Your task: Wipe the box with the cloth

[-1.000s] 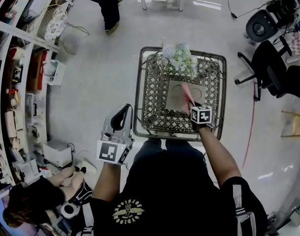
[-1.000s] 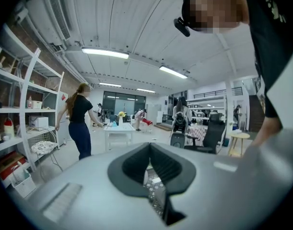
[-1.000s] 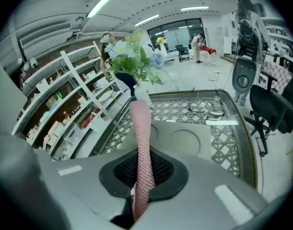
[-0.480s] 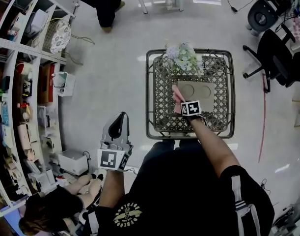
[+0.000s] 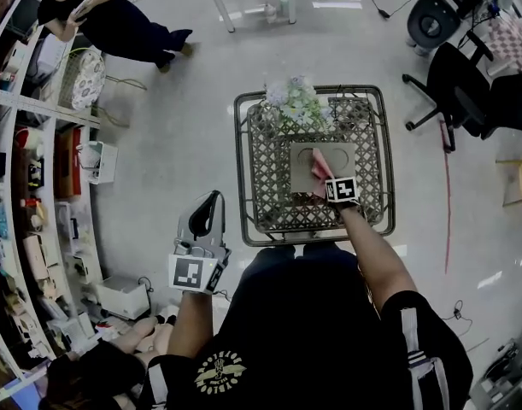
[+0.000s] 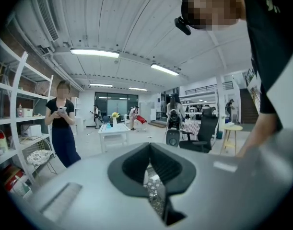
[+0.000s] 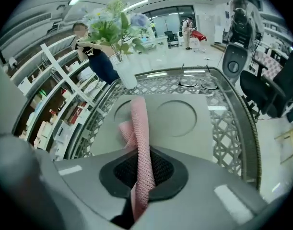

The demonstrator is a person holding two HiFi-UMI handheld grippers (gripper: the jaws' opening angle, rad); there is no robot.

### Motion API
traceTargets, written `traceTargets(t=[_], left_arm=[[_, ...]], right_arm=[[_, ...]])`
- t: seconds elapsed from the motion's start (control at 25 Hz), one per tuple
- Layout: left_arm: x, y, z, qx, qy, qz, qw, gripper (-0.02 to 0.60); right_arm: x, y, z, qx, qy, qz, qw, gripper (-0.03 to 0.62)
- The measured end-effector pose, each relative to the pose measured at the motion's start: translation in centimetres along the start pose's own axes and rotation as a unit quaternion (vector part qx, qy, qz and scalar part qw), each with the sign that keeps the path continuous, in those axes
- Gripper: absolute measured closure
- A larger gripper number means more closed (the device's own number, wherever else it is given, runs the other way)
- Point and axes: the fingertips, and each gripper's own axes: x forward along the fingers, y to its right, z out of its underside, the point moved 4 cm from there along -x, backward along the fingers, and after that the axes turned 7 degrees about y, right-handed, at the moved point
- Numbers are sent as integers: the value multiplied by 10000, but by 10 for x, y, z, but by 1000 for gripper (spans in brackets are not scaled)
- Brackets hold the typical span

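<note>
A flat grey-brown box (image 5: 337, 156) with two round marks lies on the lattice-topped table (image 5: 265, 186). My right gripper (image 5: 327, 178) is shut on a pink cloth (image 5: 319, 166), which rests on the box's lower middle. In the right gripper view the cloth (image 7: 139, 123) runs out from the right gripper (image 7: 141, 169) onto the box (image 7: 184, 123). My left gripper (image 5: 211, 205) hangs over the floor left of the table, apart from the box. Seen in its own view, the left gripper (image 6: 153, 176) has its jaws together and holds nothing.
A white vase of flowers (image 5: 296, 105) stands at the table's far edge, just beyond the box. Shelving (image 5: 38, 169) lines the left side. Office chairs (image 5: 453, 84) stand to the far right. One person (image 5: 115, 24) stands at top left, and another (image 5: 98, 370) crouches at bottom left.
My right gripper dragged the cloth to the box's left edge, then back toward its middle. The left gripper stayed beside the table. A standing person came into view at top left.
</note>
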Motion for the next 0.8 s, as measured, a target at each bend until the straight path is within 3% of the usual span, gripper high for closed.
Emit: traceTargets(t=[0.24,0.4,0.52,0.72,0.8], left_arm=[[14,21,-7,44,57,172,9998,581],[18,30,-13,10,225,211,9995,581],[19,36,-11,47,79,175,9998,581],[22,48,-13,26,-33,207,9998,581],[22,52,-15,18,150,284,9995,581]], right_arm=[[-23,48,13,140,-10,305,9994,577],[-34,69,20,-115,-92,491,9987,579],[-39,82,21,-311,-125,642,9974,577],[-52,100,29,-115,-119,622,9979,577],[-63,97,24,-183,125,476,9986,579]])
